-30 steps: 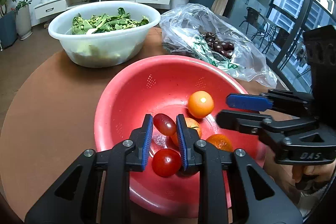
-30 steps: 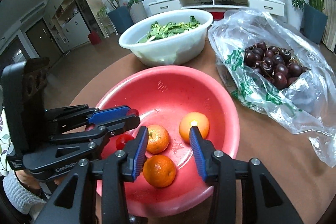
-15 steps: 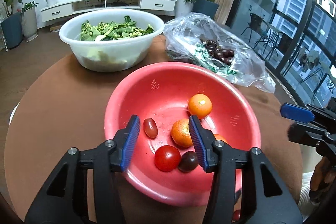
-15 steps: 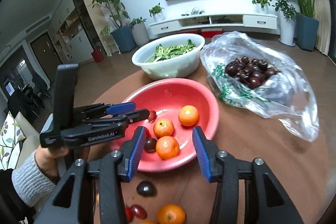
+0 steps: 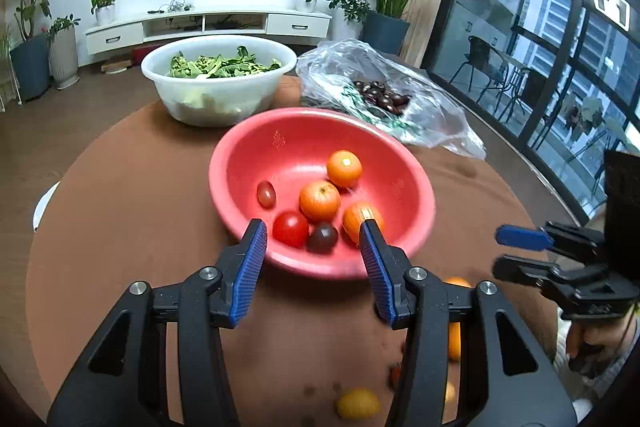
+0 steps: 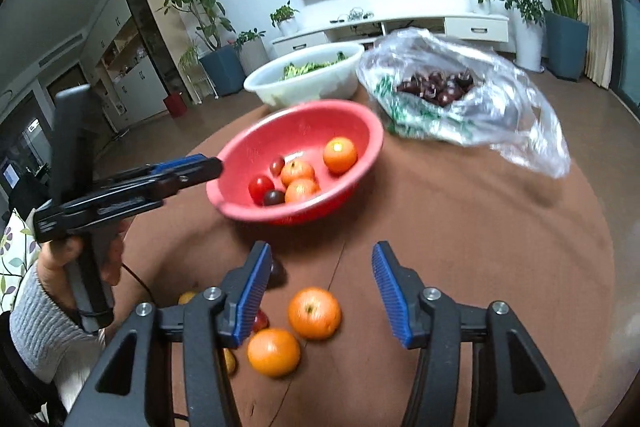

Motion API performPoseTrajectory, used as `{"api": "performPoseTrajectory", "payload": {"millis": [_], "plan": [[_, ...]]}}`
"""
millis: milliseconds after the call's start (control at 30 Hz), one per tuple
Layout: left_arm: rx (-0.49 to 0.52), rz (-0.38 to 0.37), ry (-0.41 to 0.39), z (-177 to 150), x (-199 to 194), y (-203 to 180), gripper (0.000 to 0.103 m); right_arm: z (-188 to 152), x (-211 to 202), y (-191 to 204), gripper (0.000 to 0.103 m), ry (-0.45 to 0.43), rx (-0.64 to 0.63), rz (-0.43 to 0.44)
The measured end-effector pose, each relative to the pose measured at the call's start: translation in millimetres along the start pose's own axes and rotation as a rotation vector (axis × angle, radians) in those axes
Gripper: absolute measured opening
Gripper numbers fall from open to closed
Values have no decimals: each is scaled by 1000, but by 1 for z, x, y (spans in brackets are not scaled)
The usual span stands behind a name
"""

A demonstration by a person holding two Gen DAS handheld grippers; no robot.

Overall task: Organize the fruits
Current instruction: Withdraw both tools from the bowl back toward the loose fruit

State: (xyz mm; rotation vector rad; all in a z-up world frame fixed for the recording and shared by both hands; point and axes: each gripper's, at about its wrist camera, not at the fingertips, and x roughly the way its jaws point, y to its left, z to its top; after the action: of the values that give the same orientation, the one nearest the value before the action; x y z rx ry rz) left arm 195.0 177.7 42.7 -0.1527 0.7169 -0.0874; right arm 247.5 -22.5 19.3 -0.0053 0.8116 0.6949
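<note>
A red bowl on the brown table holds three oranges, a red tomato, a dark tomato and a reddish grape tomato. My left gripper is open and empty, above the bowl's near rim. My right gripper is open and empty, above loose fruit on the table: two oranges, a dark fruit and small red and yellow ones partly hidden by its left finger. The bowl also shows in the right wrist view, with the left gripper at its left.
A white bowl of greens stands behind the red bowl. A clear plastic bag of dark cherries lies at the back right. The right gripper shows at the right edge in the left wrist view. The table's round edge runs left and front.
My left gripper opened, let the grape tomato drop into the red bowl, and drew back. My right gripper drew back from the bowl to above the loose fruit on the table.
</note>
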Motion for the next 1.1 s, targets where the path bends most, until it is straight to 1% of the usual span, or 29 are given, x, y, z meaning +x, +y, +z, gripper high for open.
{"api": "performPoseTrajectory", "payload": {"millis": [233,400,500,767,900,1000,1100], "plan": [[19,-16,13,-38,-27,-19,46,-24,-2,17,56,25,-37,7],[26,-28,44,-59,-31,-28,46,-43,1,32,56,65,-77,-2],[17,-33,56,-67,-31,-30,46,-44,1,35,56,67,-73,6],[30,-78,67,-81,-40,-38,46,-38,-2,33,56,36,-67,-5],[48,-103,73,-88,-45,-43,46,-33,-11,28,56,-8,-39,-6],[67,-141,82,-94,-52,-49,46,-27,-20,21,57,-42,-15,-10],[109,-210,94,-104,-62,-59,46,-22,-25,14,59,-62,2,-23]]}}
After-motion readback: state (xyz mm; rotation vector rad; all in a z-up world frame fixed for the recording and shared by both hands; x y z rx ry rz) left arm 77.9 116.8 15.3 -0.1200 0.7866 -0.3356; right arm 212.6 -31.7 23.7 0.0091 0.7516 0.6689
